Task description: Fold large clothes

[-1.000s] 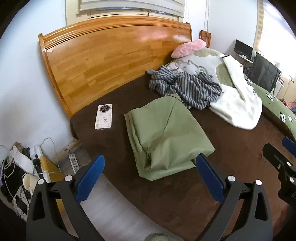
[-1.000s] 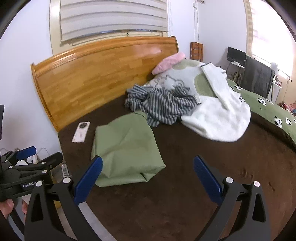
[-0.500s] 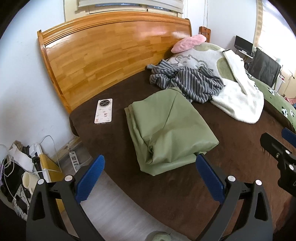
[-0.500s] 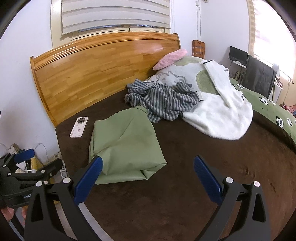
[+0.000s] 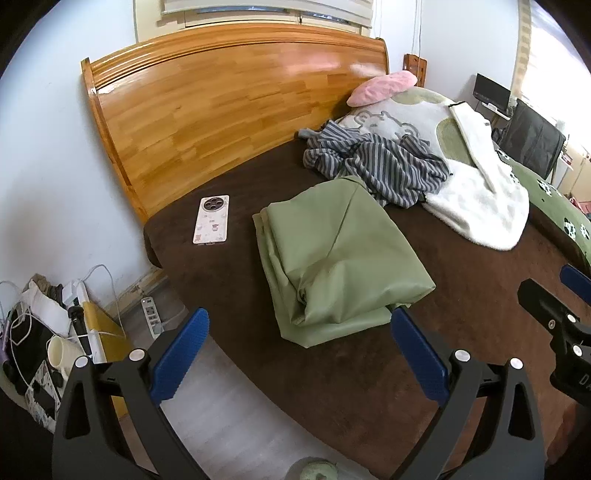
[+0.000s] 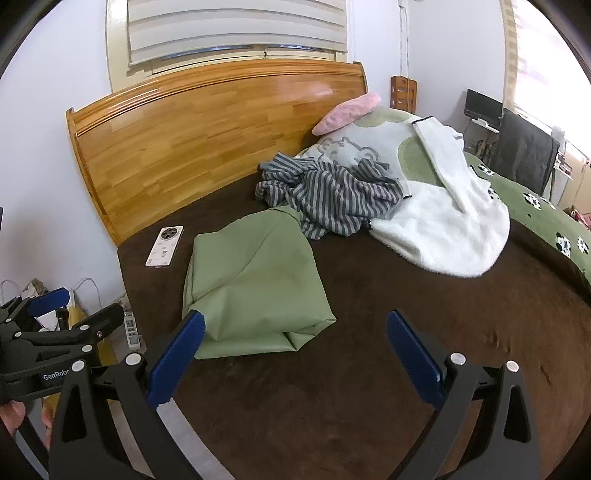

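Home bedroom: bed (image 5: 461, 295) with brown cover sitting against a wooden headboard (image 5: 229, 107), pink pillow (image 5: 384, 86) and loose clothes lying on it, window blinds (image 6: 236, 33) hanging above, desk chair (image 6: 524, 151) standing nearby.

Ahead and to the left, a white phone (image 5: 211, 220) lying flat on a dark brown bedspread (image 5: 332, 369), close to a wooden headboard (image 5: 229, 103). Farther ahead to the right, a pink pillow (image 5: 384, 86) propped against that headboard. Low on the left, a power strip (image 5: 150, 314) and tangled white cables (image 5: 96, 280) on the floor. Far right, a black chair (image 6: 524, 151) near a small monitor (image 6: 482, 105).
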